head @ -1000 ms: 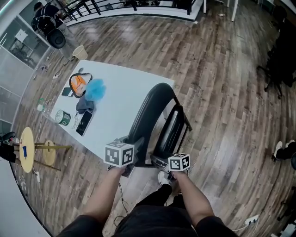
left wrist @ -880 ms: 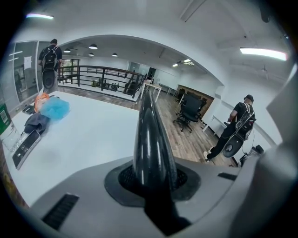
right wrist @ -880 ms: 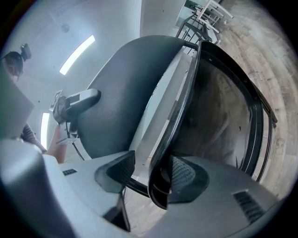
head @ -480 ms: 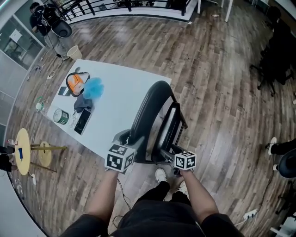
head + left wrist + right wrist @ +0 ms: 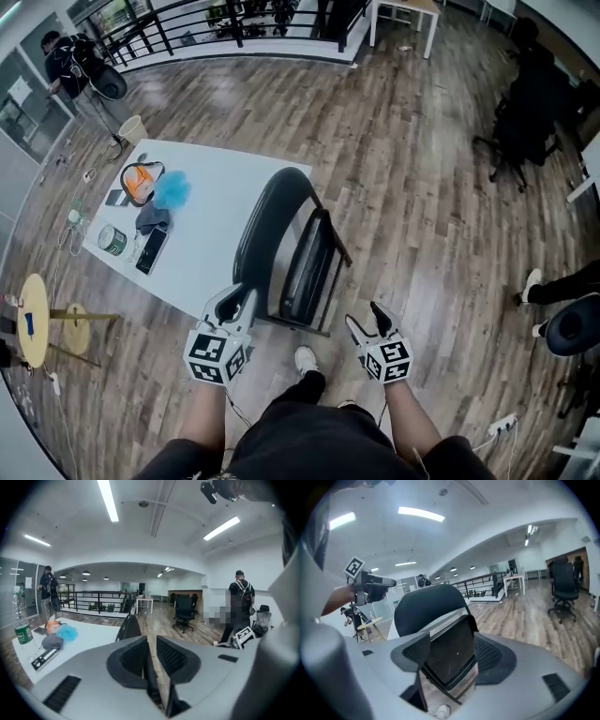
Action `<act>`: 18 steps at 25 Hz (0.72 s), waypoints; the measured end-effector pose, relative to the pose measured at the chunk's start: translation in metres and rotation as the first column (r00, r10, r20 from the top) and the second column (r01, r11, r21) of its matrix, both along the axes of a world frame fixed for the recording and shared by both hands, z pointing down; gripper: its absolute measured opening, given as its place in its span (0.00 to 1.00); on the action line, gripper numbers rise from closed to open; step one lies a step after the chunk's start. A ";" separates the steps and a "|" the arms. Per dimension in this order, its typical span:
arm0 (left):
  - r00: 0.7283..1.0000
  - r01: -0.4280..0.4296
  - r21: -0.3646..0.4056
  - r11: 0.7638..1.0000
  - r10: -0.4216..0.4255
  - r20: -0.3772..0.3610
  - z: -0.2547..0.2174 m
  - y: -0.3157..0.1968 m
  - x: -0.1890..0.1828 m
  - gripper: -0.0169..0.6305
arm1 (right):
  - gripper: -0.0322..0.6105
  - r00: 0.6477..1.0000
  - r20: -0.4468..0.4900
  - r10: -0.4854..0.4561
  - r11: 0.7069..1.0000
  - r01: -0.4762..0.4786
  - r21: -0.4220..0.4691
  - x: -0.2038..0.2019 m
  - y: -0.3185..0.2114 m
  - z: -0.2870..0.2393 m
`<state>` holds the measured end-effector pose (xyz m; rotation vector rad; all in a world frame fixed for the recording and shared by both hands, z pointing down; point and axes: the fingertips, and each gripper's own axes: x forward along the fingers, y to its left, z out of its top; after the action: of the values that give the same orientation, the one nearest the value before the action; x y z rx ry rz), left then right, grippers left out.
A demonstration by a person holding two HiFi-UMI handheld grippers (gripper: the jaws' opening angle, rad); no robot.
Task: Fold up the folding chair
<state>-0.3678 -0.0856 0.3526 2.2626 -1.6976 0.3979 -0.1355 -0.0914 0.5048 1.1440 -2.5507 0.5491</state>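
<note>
The black folding chair (image 5: 291, 248) stands folded flat on the wood floor, against the near edge of the white table (image 5: 220, 225). My left gripper (image 5: 234, 302) hovers just off the chair's near left side without touching it. Its jaws are closing to a narrow gap with nothing between them; in the left gripper view (image 5: 151, 641) only floor shows through. My right gripper (image 5: 366, 319) is off to the chair's right, apart from it, jaws spread wide and empty. The right gripper view (image 5: 451, 641) looks at the chair's upturned seat (image 5: 452, 660) and backrest (image 5: 429, 604).
On the table lie an orange item (image 5: 141, 178), a blue fluffy thing (image 5: 172, 190), a can (image 5: 111, 239) and a phone (image 5: 150, 250). A round wooden stool (image 5: 28, 319) is at left. A black office chair (image 5: 520, 122) and a person's legs (image 5: 562, 281) are at right.
Both grippers have left the chair's lower frame, rising and drawing back toward me. The right one swung out to the right and opened wider. The chair stays folded.
</note>
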 end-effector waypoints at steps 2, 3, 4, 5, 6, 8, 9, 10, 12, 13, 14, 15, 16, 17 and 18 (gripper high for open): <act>0.998 -0.020 0.036 0.999 0.022 -0.056 -0.005 0.013 0.038 0.07 | 0.43 0.999 -0.023 0.043 0.994 -0.040 0.105 0.028 0.019 -0.032; 0.996 -0.033 0.045 0.998 0.037 -0.081 -0.005 0.019 0.059 0.05 | 0.35 0.997 -0.031 0.071 0.985 -0.065 0.158 0.045 0.030 -0.049; 0.994 -0.051 0.046 0.998 0.055 -0.098 -0.003 0.026 0.081 0.04 | 0.22 0.994 -0.036 0.101 0.974 -0.091 0.206 0.062 0.041 -0.065; 0.991 -0.072 0.044 0.996 0.076 -0.106 0.001 0.033 0.104 0.03 | 0.14 0.991 -0.038 0.128 0.962 -0.115 0.246 0.078 0.052 -0.079; 0.989 -0.093 0.042 0.995 0.097 -0.111 0.004 0.041 0.126 0.03 | 0.09 0.987 -0.038 0.154 0.951 -0.138 0.276 0.093 0.065 -0.092; 0.982 -0.129 0.051 0.990 0.135 -0.133 0.008 0.059 0.167 0.03 | 0.07 0.976 -0.028 0.216 0.927 -0.195 0.321 0.121 0.087 -0.111; 0.977 -0.145 0.063 0.987 0.153 -0.147 0.007 0.069 0.186 0.03 | 0.07 0.967 -0.022 0.252 0.911 -0.229 0.343 0.135 0.097 -0.118; 0.973 -0.162 0.079 0.984 0.173 -0.155 0.006 0.078 0.204 0.03 | 0.07 0.957 -0.015 0.290 0.893 -0.265 0.363 0.148 0.107 -0.124; 0.967 -0.190 0.117 0.975 0.206 -0.151 0.003 0.098 0.238 0.03 | 0.07 0.932 -0.004 0.361 0.859 -0.331 0.389 0.176 0.126 -0.131; 0.965 -0.197 0.135 0.971 0.216 -0.146 0.001 0.109 0.253 0.03 | 0.07 0.920 -0.001 0.391 0.846 -0.359 0.394 0.188 0.136 -0.132; 0.964 -0.200 0.149 0.968 0.221 -0.144 -0.002 0.121 0.265 0.03 | 0.07 0.909 0.000 0.417 0.835 -0.383 0.396 0.200 0.147 -0.134; 0.964 -0.201 0.157 0.967 0.224 -0.145 -0.004 0.132 0.275 0.03 | 0.07 0.898 0.004 0.439 0.824 -0.405 0.397 0.209 0.160 -0.136; 0.963 -0.205 0.158 0.966 0.228 -0.145 -0.005 0.144 0.282 0.03 | 0.07 0.889 0.009 0.458 0.814 -0.423 0.398 0.216 0.173 -0.138; 0.962 -0.212 0.156 0.965 0.234 -0.142 -0.005 0.157 0.288 0.03 | 0.07 0.881 0.013 0.473 0.805 -0.438 0.400 0.221 0.187 -0.140; 0.961 -0.220 0.152 0.964 0.241 -0.137 -0.004 0.169 0.293 0.03 | 0.07 0.875 0.014 0.484 0.799 -0.448 0.402 0.225 0.200 -0.141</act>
<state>-0.0748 0.0834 0.3487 2.5280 -1.4281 0.1533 0.0894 0.1084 0.3638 1.9229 -2.3529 0.0649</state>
